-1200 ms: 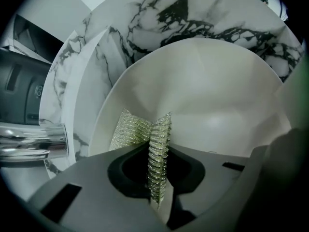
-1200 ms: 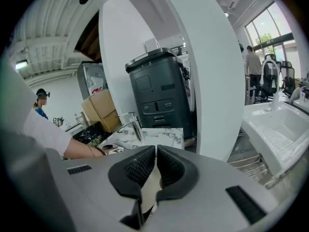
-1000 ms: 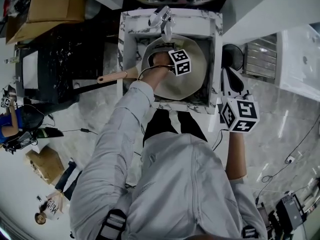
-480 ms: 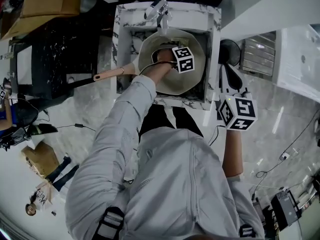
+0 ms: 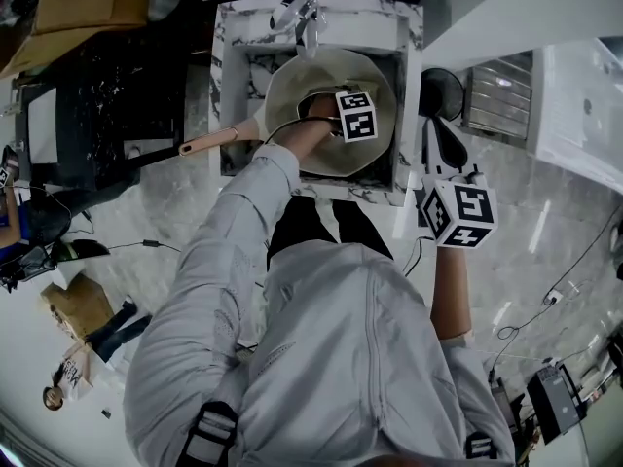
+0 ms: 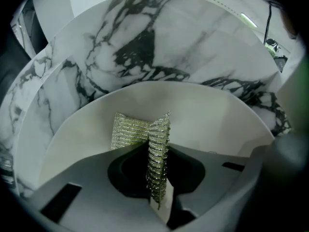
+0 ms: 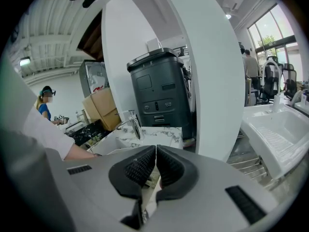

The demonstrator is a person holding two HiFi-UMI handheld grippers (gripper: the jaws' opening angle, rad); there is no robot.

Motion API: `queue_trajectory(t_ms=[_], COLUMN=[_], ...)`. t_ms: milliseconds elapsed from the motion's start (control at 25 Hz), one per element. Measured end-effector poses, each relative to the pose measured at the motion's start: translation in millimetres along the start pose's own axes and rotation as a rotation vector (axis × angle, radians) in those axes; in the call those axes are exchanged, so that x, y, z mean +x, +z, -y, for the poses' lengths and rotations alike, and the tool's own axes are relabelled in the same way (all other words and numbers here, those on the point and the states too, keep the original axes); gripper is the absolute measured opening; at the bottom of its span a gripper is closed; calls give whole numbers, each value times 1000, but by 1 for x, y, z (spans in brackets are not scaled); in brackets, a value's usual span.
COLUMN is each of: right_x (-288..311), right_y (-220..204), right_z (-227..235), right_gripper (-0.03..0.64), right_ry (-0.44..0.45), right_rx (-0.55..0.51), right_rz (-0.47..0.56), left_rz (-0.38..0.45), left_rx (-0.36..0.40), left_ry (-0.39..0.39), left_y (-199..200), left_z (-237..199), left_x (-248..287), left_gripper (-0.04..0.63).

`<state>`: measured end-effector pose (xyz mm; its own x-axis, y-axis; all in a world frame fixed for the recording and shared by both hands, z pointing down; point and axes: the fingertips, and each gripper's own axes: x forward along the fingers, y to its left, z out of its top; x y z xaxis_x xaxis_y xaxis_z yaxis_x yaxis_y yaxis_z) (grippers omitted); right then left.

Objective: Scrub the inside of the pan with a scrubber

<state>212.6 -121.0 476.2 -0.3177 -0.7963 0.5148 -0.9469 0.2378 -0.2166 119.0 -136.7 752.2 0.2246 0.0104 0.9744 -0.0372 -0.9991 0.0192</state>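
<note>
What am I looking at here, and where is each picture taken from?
No robot here: a person wears a head camera looking down and holds a two-jaw gripper in each hand, each with its own camera. The head view shows a pan in a marble sink with a faucet. The left gripper reaches into the pan, its jaws pinching a mesh scrubber. The right gripper is beside the sink, jaws shut on nothing.

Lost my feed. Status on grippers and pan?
Left gripper shut on scrubber, inside pan in sink. Right gripper shut, empty, off to the side. Nothing blocking.
</note>
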Motion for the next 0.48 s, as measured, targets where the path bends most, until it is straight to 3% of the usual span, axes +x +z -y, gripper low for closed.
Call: queue_trajectory(t_ms=[240, 480], right_x=[-2, 2], right_y=[1, 3], right_z=[-2, -5], right_gripper=[38, 38], right_ry=[10, 16], right_rx=[-13, -10], right_rz=[-1, -5], left_rz=[-5, -40], left_rx=[72, 88], left_ry=[-100, -214], left_y=[-3, -16], left_z=[39, 70], left_x=[-3, -10], left_gripper=[66, 66])
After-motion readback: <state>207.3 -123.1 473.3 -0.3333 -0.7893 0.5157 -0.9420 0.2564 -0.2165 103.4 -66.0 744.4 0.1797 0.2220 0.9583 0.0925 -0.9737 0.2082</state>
